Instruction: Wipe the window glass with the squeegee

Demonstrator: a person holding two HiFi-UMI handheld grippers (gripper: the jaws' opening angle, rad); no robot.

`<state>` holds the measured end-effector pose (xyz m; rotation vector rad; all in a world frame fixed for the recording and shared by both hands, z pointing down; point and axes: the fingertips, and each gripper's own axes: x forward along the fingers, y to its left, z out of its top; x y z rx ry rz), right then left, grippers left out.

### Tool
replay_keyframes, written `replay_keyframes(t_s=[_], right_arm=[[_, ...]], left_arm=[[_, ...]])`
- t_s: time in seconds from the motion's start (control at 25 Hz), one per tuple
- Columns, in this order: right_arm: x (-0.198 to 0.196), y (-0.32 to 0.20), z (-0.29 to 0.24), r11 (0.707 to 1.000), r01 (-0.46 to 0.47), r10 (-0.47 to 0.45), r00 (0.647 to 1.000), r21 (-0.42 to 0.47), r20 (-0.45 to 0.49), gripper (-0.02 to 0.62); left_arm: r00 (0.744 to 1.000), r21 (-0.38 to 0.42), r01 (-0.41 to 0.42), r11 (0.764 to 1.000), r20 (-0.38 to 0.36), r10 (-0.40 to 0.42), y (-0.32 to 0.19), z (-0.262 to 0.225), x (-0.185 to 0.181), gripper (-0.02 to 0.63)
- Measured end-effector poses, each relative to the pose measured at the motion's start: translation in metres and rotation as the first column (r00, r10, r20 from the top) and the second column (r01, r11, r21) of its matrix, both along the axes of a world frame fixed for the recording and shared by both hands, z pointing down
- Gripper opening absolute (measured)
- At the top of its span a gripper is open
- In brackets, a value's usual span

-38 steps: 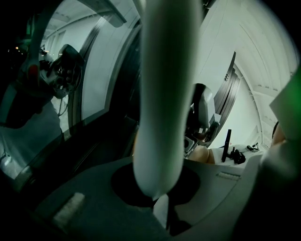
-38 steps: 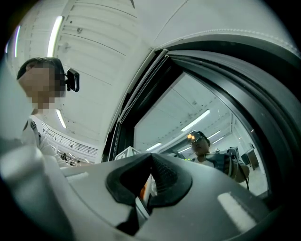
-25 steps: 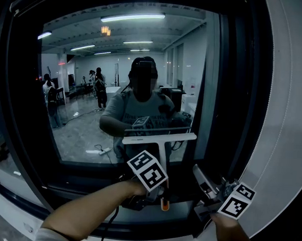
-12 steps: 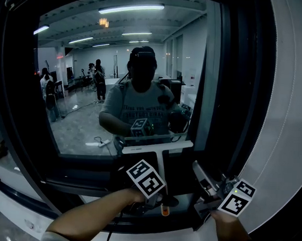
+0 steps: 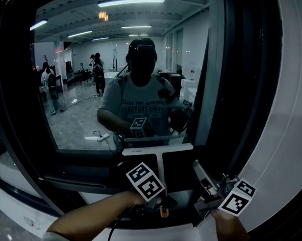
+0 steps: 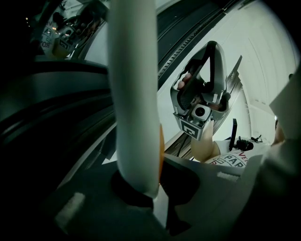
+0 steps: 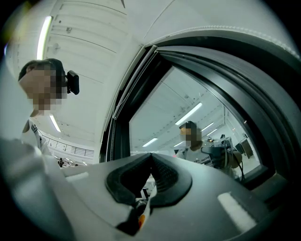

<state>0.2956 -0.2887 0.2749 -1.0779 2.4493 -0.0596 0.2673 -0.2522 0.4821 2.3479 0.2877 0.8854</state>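
In the head view, the squeegee's white T-shaped blade lies across the bottom of the window glass, just above the dark lower frame. Its white handle runs down into my left gripper, which is shut on it. The left gripper view shows the handle standing upright between the jaws. My right gripper hovers to the right of the squeegee by the window's right frame. Its jaws are shut with nothing between them.
The dark window frame rises on the right, with a pale wall beyond it. A dark sill runs below the glass. The glass reflects a lit room, several people and the person holding the grippers.
The squeegee blade has slid down the glass to its lower edge. The right gripper has stayed in place.
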Motion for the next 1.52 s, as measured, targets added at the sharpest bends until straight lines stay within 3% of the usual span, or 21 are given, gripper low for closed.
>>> replay_keyframes(t_s=[0.88,1.52], right_arm=[[0.003,-0.010,0.029,0.998,-0.004,0.005,1.000,-0.063,0.015,0.006],[0.002,0.000,0.018,0.999,-0.016,0.017,1.000,-0.039,0.011,0.006]], left_arm=[[1.000,0.055,-0.004,0.998,-0.016,0.005,0.000,0.031,-0.002,0.009],[0.999,0.153,-0.042,0.987,-0.009,0.044,0.002,-0.019,-0.003,0.011]])
